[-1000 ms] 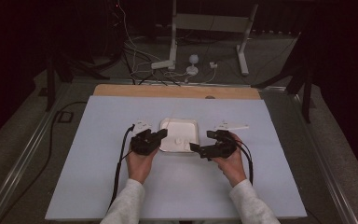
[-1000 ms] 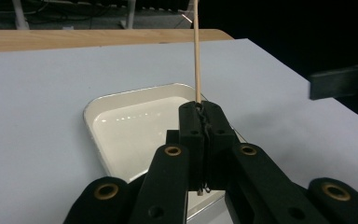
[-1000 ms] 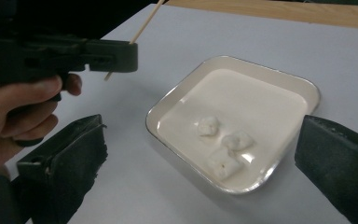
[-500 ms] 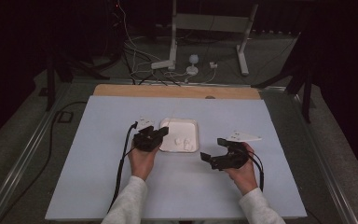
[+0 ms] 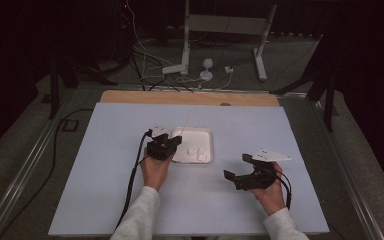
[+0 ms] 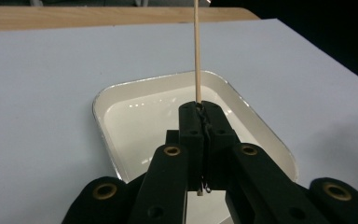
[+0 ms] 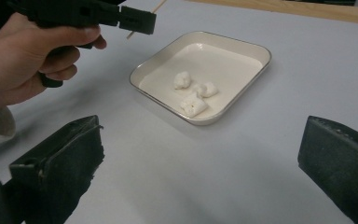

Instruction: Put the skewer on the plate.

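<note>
We hold a thin wooden skewer clamped upright in our left gripper, just at the near-left edge of the white tray. Three marshmallow pieces lie in the tray. Our right gripper, jaws wide apart and empty, sits well to the tray's right. Next, we judge, it must pick one piece and thread it onto the skewer tip.

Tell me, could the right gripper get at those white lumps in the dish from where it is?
Probably yes. The right gripper stands open with bare table between it and the dish, and the three white lumps lie uncovered. The left gripper, holding a wooden stick, sits at the dish's far side.
</note>
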`<action>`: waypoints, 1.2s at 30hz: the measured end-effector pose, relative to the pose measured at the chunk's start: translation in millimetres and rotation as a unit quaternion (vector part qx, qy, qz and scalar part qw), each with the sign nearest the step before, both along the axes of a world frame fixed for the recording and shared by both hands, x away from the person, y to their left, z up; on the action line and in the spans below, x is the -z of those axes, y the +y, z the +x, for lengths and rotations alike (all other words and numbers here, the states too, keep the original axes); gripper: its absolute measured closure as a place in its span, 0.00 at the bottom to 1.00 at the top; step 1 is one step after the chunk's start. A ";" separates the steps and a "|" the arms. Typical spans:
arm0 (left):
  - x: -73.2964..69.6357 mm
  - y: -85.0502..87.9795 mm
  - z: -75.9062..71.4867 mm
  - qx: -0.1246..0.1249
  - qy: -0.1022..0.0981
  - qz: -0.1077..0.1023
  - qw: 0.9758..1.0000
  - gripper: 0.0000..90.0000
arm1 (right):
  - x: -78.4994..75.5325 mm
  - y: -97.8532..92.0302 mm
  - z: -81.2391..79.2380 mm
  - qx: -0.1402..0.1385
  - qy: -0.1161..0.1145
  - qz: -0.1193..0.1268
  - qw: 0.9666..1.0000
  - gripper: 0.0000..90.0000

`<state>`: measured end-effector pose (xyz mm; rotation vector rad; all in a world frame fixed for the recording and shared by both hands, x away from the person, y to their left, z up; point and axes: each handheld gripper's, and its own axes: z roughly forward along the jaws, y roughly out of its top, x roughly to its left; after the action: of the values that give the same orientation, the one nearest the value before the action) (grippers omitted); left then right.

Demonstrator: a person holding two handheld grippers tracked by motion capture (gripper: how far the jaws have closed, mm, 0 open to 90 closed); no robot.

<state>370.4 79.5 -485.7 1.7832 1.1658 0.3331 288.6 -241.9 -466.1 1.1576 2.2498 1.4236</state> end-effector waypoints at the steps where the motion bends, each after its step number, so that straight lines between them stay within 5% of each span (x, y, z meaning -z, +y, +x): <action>1: 1.4 -0.7 0.8 0.000 0.002 0.001 1.000 0.99 | -0.1 -2.3 -1.5 0.001 -0.001 0.002 1.000 0.00; 15: 24.4 -23.5 5.6 -0.009 0.046 0.021 0.999 0.99 | -0.1 -33.3 -18.5 0.036 0.004 0.011 0.999 0.00; 27: 37.0 -21.7 4.1 -0.050 0.081 0.031 0.995 0.99 | -1.3 -32.8 -19.9 0.033 0.000 0.014 0.999 0.00; 32: 39.5 -22.1 2.8 -0.063 0.098 0.017 0.993 0.99 | -0.9 -31.9 -19.8 0.032 0.001 0.014 0.999 0.00; 36: 38.7 -22.7 2.0 -0.051 0.106 -0.014 0.993 0.75 | -0.9 -31.7 -20.0 0.031 0.001 0.014 0.999 0.00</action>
<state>372.4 56.8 -524.3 1.7698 1.4087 0.1890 268.6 -273.5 -465.1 1.2267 2.1805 1.4364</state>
